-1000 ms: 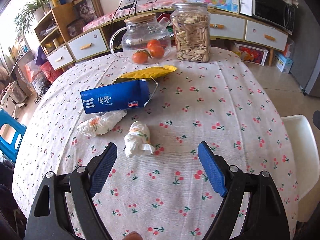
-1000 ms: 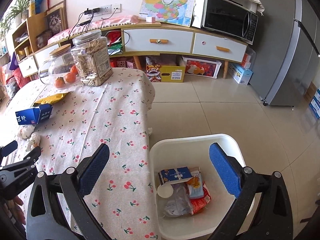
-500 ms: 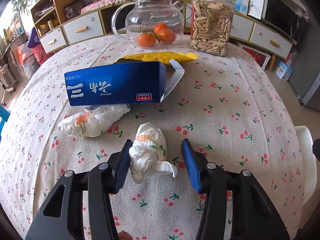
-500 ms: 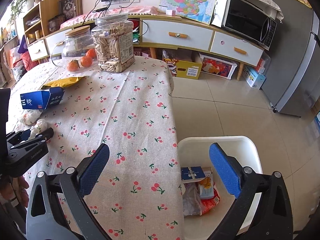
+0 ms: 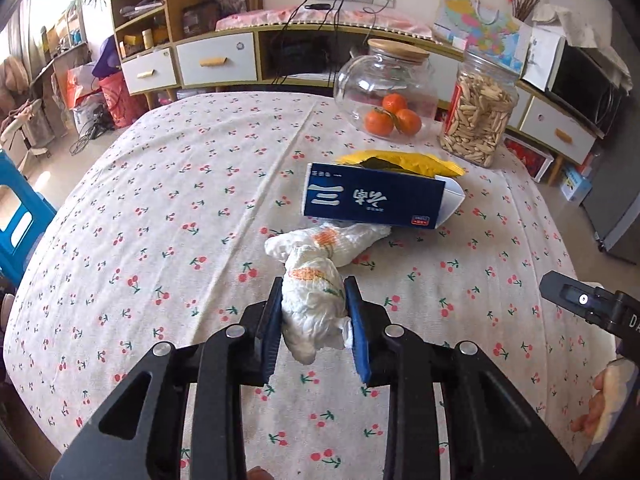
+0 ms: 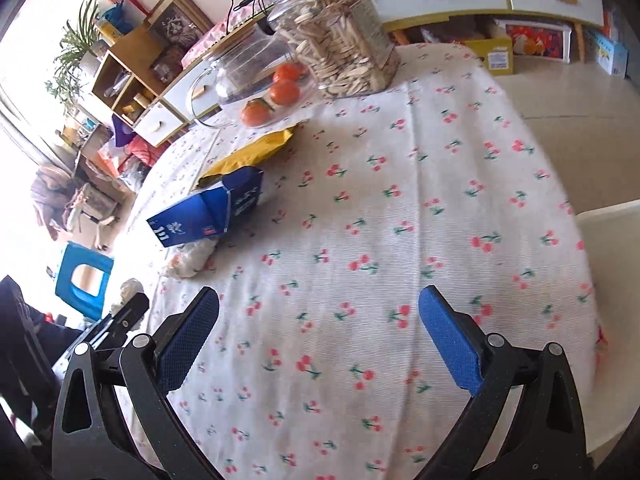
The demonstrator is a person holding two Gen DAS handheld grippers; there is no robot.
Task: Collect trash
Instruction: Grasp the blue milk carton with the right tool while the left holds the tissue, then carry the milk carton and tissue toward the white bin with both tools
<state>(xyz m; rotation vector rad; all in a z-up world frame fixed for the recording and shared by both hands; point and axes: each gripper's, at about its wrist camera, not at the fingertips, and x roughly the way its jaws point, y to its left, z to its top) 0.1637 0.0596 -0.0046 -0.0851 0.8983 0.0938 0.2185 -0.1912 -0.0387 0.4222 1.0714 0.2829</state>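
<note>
White wad [image 5: 314, 312]: crumpled tissue, sitting squeezed between blue pads at the table's near edge.
Left gripper [image 5: 313, 322]: jaws just closing, now clenching the wad.
Right gripper [image 6: 320, 336]: hanging released, jaws wide over cherry-print cloth [image 6: 400, 200].
Second wad [image 5: 332, 240]: lying just beyond, touching the blue carton [image 5: 372, 200].

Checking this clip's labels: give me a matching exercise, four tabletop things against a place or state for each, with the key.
Things:
1. crumpled tissue wad
2. blue carton
3. oranges
4. right gripper

Places or states:
A. inside the glass jar
B. open over bare tablecloth
C. pinched in the left gripper
D. lying on its side, flap open

Pairs: 1-C, 2-D, 3-A, 4-B
</note>
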